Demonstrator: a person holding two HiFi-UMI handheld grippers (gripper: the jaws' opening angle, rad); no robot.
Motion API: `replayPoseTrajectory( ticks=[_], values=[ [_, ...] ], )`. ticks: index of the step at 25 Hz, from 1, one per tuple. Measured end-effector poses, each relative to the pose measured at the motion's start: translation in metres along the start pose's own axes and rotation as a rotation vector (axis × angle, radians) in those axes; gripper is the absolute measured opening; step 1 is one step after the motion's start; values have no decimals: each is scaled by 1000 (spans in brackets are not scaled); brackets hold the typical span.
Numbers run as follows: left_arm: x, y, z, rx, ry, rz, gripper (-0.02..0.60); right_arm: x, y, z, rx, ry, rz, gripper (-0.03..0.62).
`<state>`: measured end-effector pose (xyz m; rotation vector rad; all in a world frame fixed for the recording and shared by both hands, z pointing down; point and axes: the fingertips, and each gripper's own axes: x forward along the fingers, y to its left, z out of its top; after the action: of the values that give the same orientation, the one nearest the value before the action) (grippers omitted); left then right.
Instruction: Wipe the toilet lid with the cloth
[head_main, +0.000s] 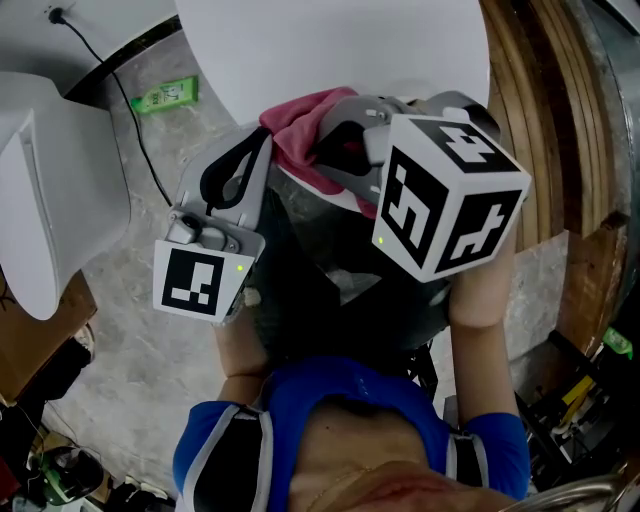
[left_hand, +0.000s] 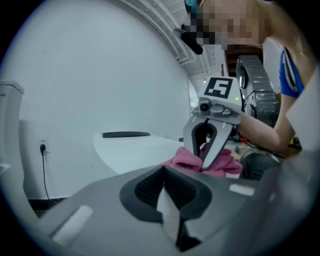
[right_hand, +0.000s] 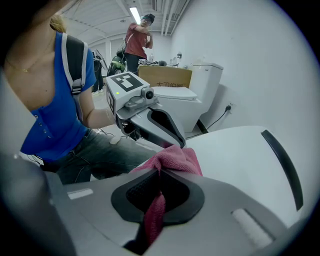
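Toilet lid (head_main: 330, 50), white glossy plastic and shut, fills the 12 o'clock of my head view, and by my reckoning the wiping is barely under way. Over at 9 o'clock a second white porcelain toilet (head_main: 50, 200) stands well apart and is no concern.

Next, at about 10 o'clock from my lap, is my left tongs (head_main: 262, 138). Its jaws are pressed together with no cloth in them, only a pale sliver at the seam that I cannot name. Its tips hover just beside the cloth's left side.

The pink, bunched microfibre cloth (head_main: 298, 135) sits at the lid's near rim, between the two tongs.

At 1 o'clock my right tongs (head_main: 322, 148) is clamped on it. A fold of pink runs down through the closed jaws, and the rest puffs out beyond the tips onto the lid.

My worries:
- The cloth is wadded, so I judge only a small patch would touch the lid, and a sweep would leave parts unwiped.
- If I press low to make up for that, the hard jaw tips could scrape the plastic.
- The grip is on one fold, so drag against the surface might pull it free.
- My left tips are so near that they could snag the wad.
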<state>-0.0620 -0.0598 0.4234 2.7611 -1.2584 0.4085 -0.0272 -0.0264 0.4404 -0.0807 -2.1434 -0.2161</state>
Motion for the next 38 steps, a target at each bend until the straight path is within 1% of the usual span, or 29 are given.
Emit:
replayPoseTrajectory(
  ticks=[6,13,15,19,22,26,29,34,38],
  values=[
    [-7,14,-5,-29,-3,38,3,13,1,16,-34,9,25,12],
    [-11,17,-7,-55,-11,61,3,16,4,21,-50,-16,41,12],
    [-11,17,-7,-69,-19,62,3,16,5,22,-56,-27,29,12],
    [-10,16,-3,-74,-47,70,3,12,4,21,-73,-56,-22,12],
    [-8,12,0,-82,-71,58,3,11,8,19,-66,-86,-14,12],
    [-5,7,1,-69,-62,39,3,10,11,17,-59,-94,12,12],
    [-2,4,3,-72,-75,22,3,7,14,12,-43,-107,28,12],
    [4,-4,5,-62,-76,-12,3,1,17,4,11,-111,60,12],
    [6,-7,12,-62,-87,-15,3,-9,19,-6,58,-113,69,12]
  ],
)
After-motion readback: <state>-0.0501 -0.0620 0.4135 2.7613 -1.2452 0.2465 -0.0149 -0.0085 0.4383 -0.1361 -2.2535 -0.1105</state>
